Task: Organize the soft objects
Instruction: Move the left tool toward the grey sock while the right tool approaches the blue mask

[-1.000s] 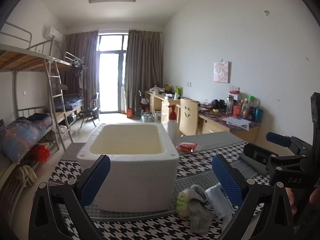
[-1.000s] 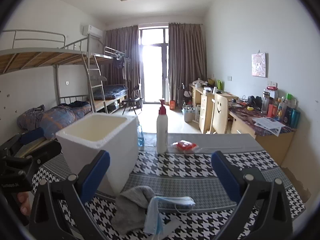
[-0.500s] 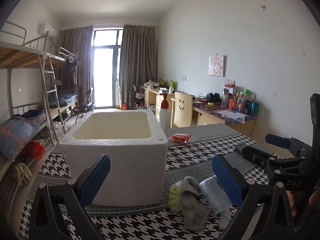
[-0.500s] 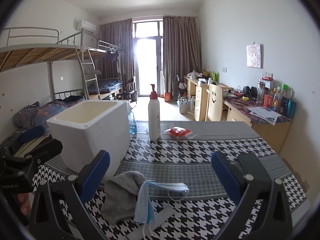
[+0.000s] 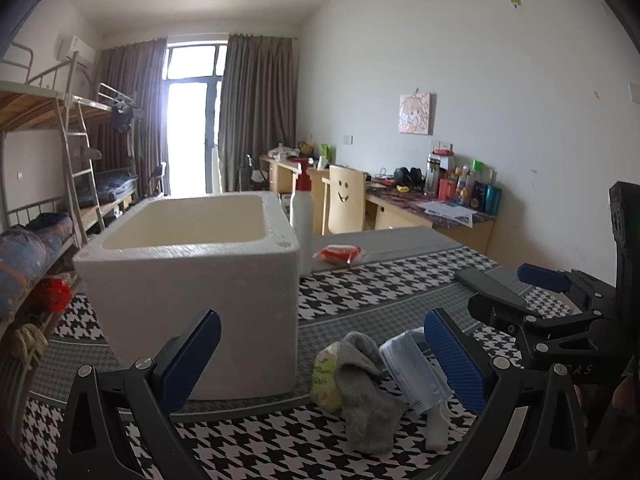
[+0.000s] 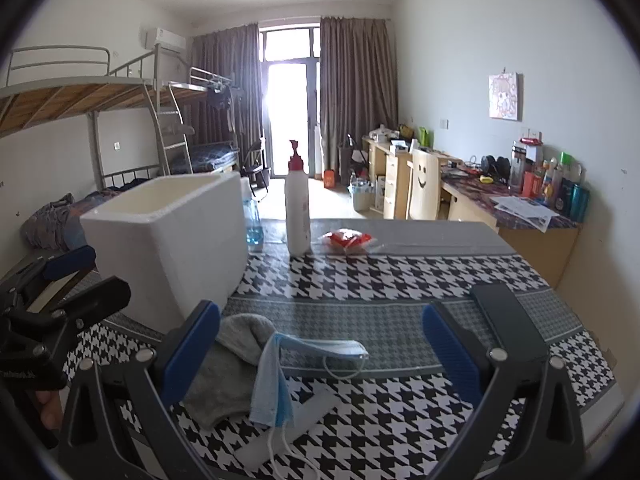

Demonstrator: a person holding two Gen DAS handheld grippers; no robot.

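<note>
A small heap of soft things lies on the houndstooth tablecloth (image 5: 360, 292): a grey sock (image 5: 366, 396), a pale blue face mask (image 5: 416, 372), a yellow-green packet (image 5: 325, 376) and a white sock (image 5: 436, 426). In the right wrist view the grey sock (image 6: 228, 368) and the mask (image 6: 276, 380) lie low between the fingers. The white foam box (image 5: 192, 284) stands just left of the heap, its inside bare as far as I see. My left gripper (image 5: 320, 356) is open before box and heap. My right gripper (image 6: 320, 348) is open above the heap, empty.
A white pump bottle (image 6: 297, 212) and a red-and-white packet (image 6: 348, 240) stand behind the box (image 6: 168, 240). A dark flat case (image 6: 508, 320) lies at the table's right side. Bunk beds stand left, desks with bottles along the right wall.
Both grippers have dropped lower and come closer to the table; the box and the heap look larger and higher in view. Both stay open; the objects have not moved.
</note>
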